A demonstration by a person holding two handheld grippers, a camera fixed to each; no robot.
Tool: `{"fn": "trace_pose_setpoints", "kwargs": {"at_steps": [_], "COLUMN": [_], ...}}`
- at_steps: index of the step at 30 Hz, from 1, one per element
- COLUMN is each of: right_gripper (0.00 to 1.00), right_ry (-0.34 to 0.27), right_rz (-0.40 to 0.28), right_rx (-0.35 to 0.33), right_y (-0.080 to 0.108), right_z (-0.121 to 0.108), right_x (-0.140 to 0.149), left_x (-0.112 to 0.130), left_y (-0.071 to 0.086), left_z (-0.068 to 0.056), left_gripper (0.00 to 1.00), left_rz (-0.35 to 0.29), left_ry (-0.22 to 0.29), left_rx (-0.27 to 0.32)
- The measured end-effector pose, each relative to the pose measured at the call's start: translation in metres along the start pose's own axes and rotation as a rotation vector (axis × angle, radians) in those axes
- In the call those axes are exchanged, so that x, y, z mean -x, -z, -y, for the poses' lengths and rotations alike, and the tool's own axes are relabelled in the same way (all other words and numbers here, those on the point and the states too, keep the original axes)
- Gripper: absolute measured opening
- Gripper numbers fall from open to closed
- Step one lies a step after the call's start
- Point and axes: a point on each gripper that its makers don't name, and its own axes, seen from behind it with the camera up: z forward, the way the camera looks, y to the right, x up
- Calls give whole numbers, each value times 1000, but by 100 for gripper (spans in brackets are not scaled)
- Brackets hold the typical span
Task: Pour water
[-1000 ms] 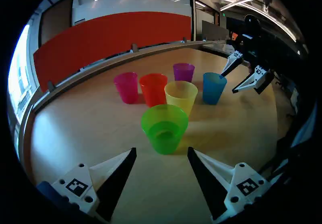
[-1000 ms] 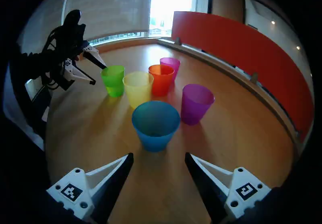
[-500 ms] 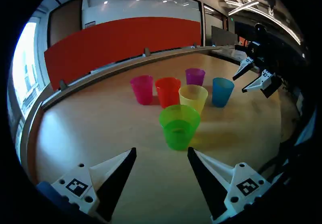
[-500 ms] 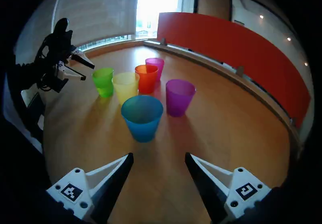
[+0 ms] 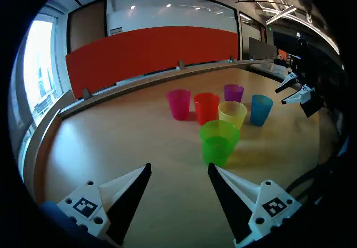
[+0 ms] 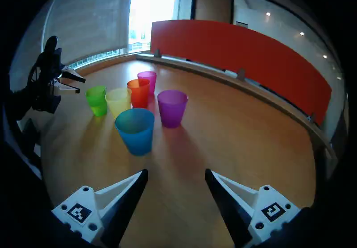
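Several plastic cups stand grouped on a wooden table (image 5: pixel 111 136). In the left gripper view the green cup (image 5: pixel 218 142) is nearest, holding liquid, with yellow (image 5: pixel 232 114), orange (image 5: pixel 206 108), pink (image 5: pixel 179 104), purple (image 5: pixel 233 93) and blue (image 5: pixel 260 109) cups behind. My left gripper (image 5: pixel 178 181) is open, well short of the green cup. In the right gripper view the blue cup (image 6: pixel 135 131) is nearest, then the purple (image 6: pixel 172 108), yellow (image 6: pixel 118 102), orange (image 6: pixel 139 93), pink (image 6: pixel 147 81) and green (image 6: pixel 97 100) cups. My right gripper (image 6: pixel 176 185) is open, back from the blue cup.
A long red panel (image 5: pixel 151 51) runs along the table's far edge, also seen as the red panel (image 6: pixel 250 56) in the right gripper view. A bright window (image 6: pixel 154 7) lies beyond. Each view shows the other gripper far off: right gripper (image 5: pixel 296 92), left gripper (image 6: pixel 62 80).
Both grippers have drawn back from the cups, which now look smaller and farther off. Both stay open. The cups have not moved.
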Motion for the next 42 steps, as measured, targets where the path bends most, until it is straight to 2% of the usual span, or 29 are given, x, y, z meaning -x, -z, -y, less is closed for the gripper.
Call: {"fn": "trace_pose_setpoints", "kwargs": {"at_steps": [8,15,21,27,36,42], "right_gripper": [99,99,99,99,100,100], "right_ry": [-50,-71,-92,-114,-119,-139], "right_rz": [-47,-86,-147,-233,-328,-401], "right_rx": [110,188,268,351,457,526], "right_y": [9,14,19,25,28,33], "right_z": [-24,-40,-60,-78,-93,-103], "right_x": [-11,-16,-33,-53,-69,-85], "left_x": [-9,-11,-18,-29,-37,-46], "left_y": [7,11,17,20,24,28], "left_z": [28,51,66,74,90,95], "left_gripper": [94,94,94,94,94,94], "left_rz": [-61,-100,-138,-188,-254,-305], "left_ry": [50,117,124,156,190,216], "left_rx": [-78,-134,-184,-208,-274,-297]}}
